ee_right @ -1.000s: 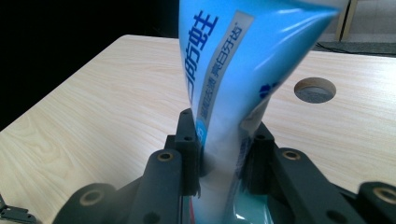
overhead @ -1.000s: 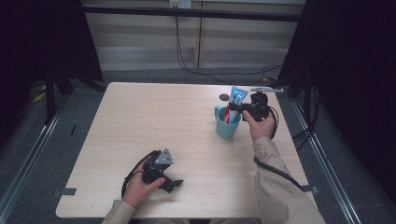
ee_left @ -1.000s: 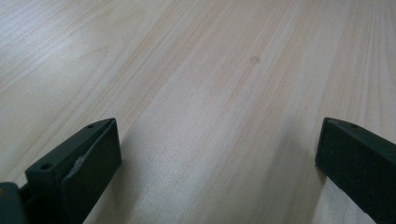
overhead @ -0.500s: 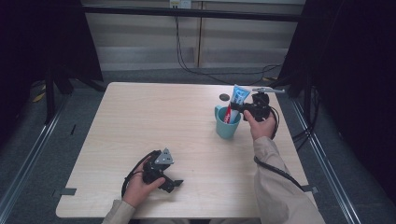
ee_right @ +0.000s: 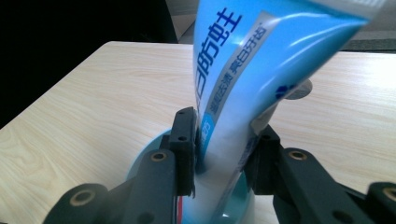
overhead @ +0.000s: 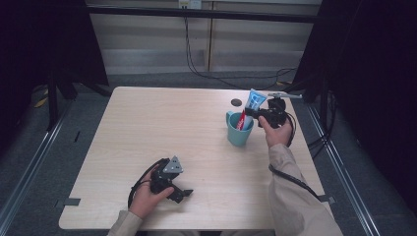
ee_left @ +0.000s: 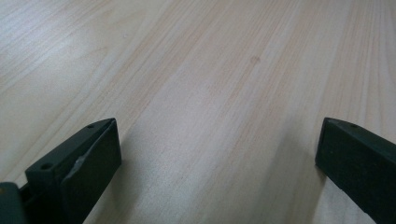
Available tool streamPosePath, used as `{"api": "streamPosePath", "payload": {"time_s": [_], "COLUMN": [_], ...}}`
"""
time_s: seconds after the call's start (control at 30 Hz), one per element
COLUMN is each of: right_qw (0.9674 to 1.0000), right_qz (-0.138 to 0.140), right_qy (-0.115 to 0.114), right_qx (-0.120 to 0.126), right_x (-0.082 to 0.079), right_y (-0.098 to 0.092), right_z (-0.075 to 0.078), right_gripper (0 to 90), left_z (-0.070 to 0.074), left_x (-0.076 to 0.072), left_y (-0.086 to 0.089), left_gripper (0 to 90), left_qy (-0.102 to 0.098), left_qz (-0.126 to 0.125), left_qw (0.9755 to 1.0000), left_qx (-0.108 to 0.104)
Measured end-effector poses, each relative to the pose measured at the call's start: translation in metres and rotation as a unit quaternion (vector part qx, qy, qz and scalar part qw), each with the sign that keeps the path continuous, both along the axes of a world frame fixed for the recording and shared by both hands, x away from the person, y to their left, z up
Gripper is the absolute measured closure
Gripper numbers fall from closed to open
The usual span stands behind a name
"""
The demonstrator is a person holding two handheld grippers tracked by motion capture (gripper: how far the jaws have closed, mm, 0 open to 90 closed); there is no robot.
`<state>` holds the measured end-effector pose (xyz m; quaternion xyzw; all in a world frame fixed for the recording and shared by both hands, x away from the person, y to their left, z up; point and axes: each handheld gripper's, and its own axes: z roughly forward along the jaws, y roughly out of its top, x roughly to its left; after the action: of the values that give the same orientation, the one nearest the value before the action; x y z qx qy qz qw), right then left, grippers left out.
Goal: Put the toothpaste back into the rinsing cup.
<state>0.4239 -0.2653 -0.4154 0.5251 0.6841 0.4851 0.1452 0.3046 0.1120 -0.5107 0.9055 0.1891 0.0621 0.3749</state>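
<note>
Right gripper view: toothpaste tube (ee_right: 243, 93) top cropped.

— What did the room look like?
— A light wood desk (overhead: 162, 123) stood on a grey floor (overhead: 29, 162), with a small dark round hole (overhead: 236, 103) near its far right edge.
— And behind it?
— A pale panelled wall (overhead: 147, 44) ran along the far side, under a dark horizontal bar (overhead: 147, 11). Black cables (overhead: 196, 64) hung down it to the floor.
— The sides?
— Black curtains (overhead: 373, 73) left and right, metal rails (overhead: 34, 157) along the floor.
</note>
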Motion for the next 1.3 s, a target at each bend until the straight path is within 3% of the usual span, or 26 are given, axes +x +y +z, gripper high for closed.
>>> {"api": "streamPosePath", "payload": {"time_s": [0.73, 1.0, 1.3], "right_qw": [0.9999, 0.9998, 1.0], "right_qz": [-0.012, -0.018, -0.001], "right_qy": [-0.004, -0.005, -0.005], "right_qx": [0.0, -0.006, -0.005], "right_x": [-0.005, -0.008, -0.01], "right_y": [-0.01, -0.012, -0.014], "right_z": [-0.004, -0.003, -0.001], "right_gripper": [62.0, 48.0, 32.4], "left_z": [0.0, 0.0, 0.0], "left_x": [0.0, 0.0, 0.0], "left_y": [0.0, 0.0, 0.0], "left_gripper": [0.0, 0.0, 0.0], "left_qy": [0.0, 0.0, 0.0], "left_qz": [0.0, 0.0, 0.0], "left_qw": [1.0, 1.0, 1.0], "left_qx": [0.0, 0.0, 0.0]}}
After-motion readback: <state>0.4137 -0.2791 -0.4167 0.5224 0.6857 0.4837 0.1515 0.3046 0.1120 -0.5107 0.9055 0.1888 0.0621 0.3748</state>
